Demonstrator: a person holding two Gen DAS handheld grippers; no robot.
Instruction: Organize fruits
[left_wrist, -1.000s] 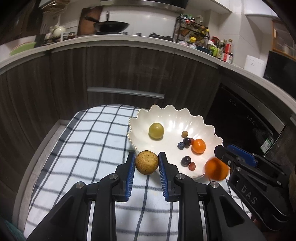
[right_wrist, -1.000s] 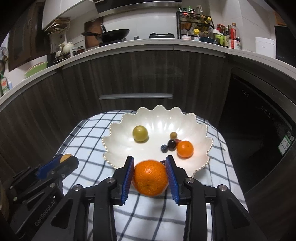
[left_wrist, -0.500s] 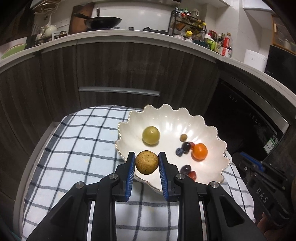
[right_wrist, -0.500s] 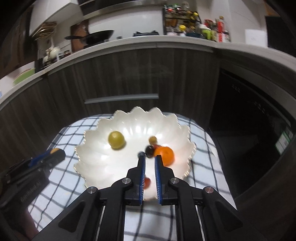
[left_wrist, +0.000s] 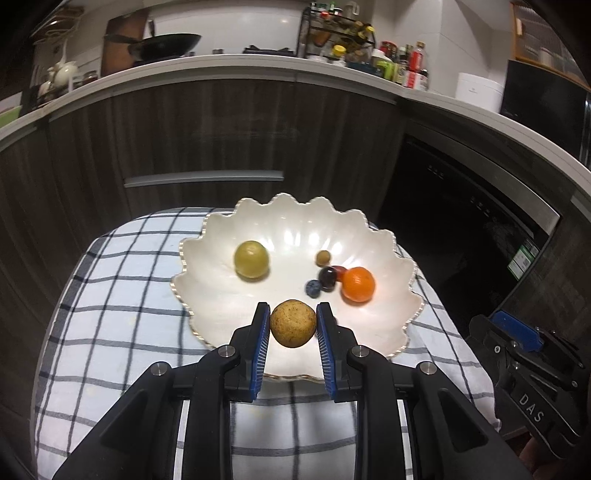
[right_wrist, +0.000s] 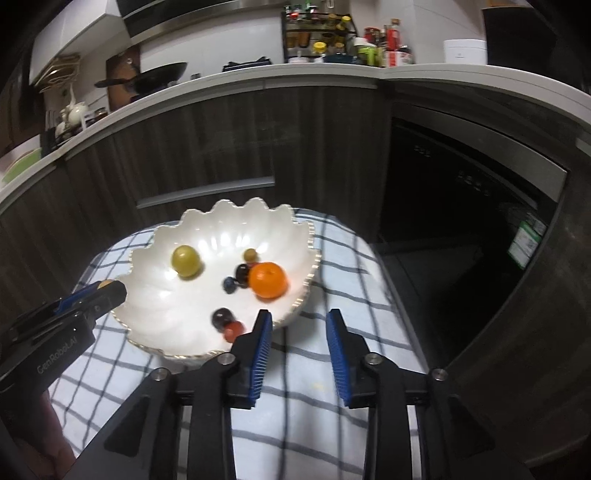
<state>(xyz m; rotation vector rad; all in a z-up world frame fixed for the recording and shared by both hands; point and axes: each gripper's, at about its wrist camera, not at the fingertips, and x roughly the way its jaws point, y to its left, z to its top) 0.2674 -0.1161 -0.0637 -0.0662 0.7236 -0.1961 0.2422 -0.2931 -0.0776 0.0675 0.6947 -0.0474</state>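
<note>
The left gripper clamps a speckled brown fruit above the six o'clock rim of the scalloped white bowl. The right gripper gapes wide and empty over the checked cloth, the orange at its eleven o'clock inside the bowl.

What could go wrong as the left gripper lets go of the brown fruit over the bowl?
1. The brown fruit hangs above the white bowl's near rim; released there, it may drop onto the checked cloth.
2. Falling inside, it could knock the blueberry or orange.
</note>
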